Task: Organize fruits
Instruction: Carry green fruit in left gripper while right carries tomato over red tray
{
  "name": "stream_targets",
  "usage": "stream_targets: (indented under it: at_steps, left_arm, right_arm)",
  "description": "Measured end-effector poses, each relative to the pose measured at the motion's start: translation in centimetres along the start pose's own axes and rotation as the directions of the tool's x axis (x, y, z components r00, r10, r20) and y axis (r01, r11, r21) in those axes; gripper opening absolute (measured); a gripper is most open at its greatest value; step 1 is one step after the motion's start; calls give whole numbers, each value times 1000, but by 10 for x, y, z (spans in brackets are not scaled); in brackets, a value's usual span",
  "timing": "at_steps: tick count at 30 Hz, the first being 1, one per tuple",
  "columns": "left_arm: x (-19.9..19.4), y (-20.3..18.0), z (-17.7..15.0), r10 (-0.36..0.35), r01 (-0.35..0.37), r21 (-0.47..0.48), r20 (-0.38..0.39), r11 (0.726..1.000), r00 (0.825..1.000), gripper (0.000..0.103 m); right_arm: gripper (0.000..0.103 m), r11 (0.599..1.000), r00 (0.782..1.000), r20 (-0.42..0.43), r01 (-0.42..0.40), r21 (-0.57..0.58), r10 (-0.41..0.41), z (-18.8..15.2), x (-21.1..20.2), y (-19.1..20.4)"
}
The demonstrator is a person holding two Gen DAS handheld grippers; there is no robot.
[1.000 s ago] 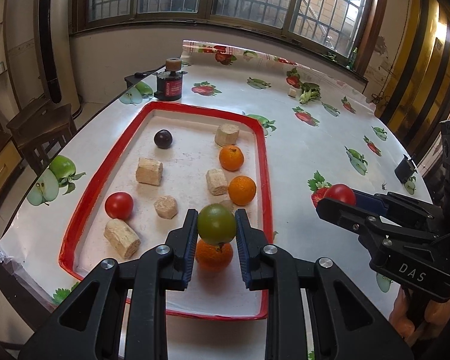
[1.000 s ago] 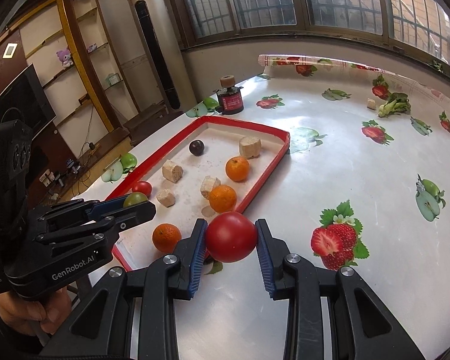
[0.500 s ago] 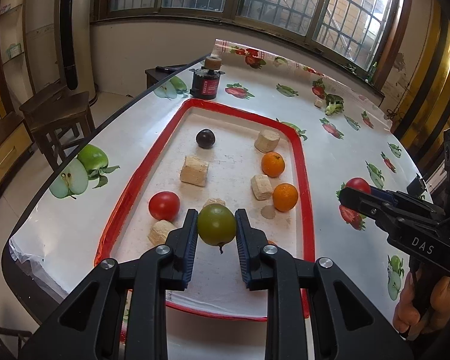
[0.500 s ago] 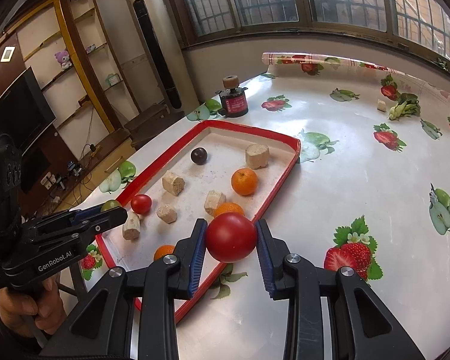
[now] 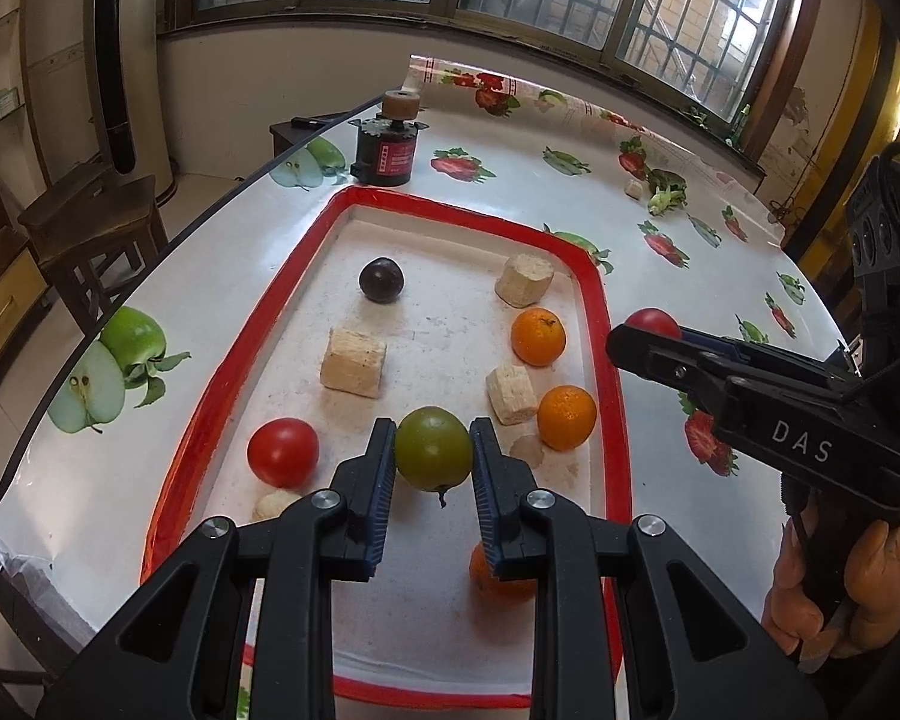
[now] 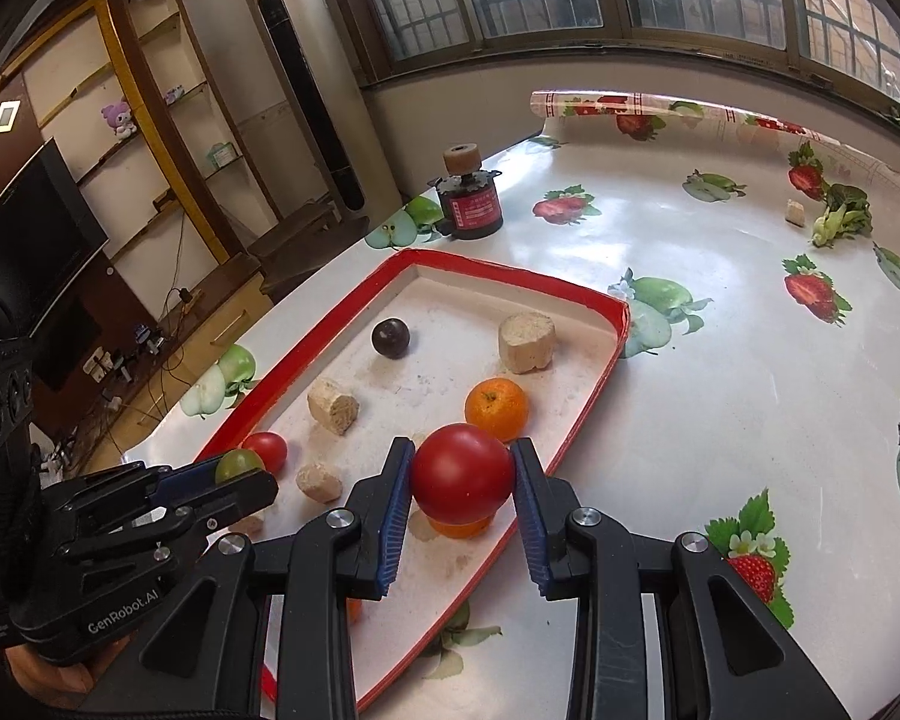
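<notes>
My left gripper [image 5: 433,456] is shut on a green tomato [image 5: 433,447] and holds it above the near part of the red-rimmed tray [image 5: 282,282]. My right gripper [image 6: 462,480] is shut on a red tomato [image 6: 462,473] above the tray's right rim [image 6: 588,408]. In the tray lie a red tomato [image 5: 282,451], three oranges [image 5: 538,336] [image 5: 567,417] [image 5: 498,573], a dark plum [image 5: 381,279] and several beige chunks [image 5: 352,362]. The right gripper [image 5: 642,333] also shows at the right of the left wrist view, and the left gripper [image 6: 234,477] at the left of the right wrist view.
A small motor with a cork top [image 5: 390,147] stands beyond the tray. A green vegetable [image 6: 843,213] and a beige chunk [image 6: 795,213] lie at the far right of the fruit-print table. The table's left edge [image 5: 90,330] drops to a wooden chair [image 5: 90,222].
Both grippers have moved to the left with their tomatoes. The right gripper went from beside the tray to over its right rim. The left gripper went forward over the tray.
</notes>
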State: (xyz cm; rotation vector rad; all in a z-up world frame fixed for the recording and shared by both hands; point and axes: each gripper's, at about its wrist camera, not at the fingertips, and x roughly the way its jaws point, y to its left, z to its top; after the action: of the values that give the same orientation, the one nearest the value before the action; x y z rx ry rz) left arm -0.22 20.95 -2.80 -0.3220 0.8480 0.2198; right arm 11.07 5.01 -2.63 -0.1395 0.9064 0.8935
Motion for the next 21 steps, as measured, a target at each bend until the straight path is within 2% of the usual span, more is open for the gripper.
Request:
stream_targets:
  at_steps: [10, 21]
  left_arm:
    - [42, -6, 24, -3, 3, -6, -50, 1000, 999, 22]
    - [61, -4, 21, -6, 5, -17, -95, 1000, 995, 22]
  right_arm:
    - [33, 999, 999, -26, 34, 33, -33, 36, 44, -21]
    - [33, 998, 997, -61, 50, 33, -48, 36, 71, -34]
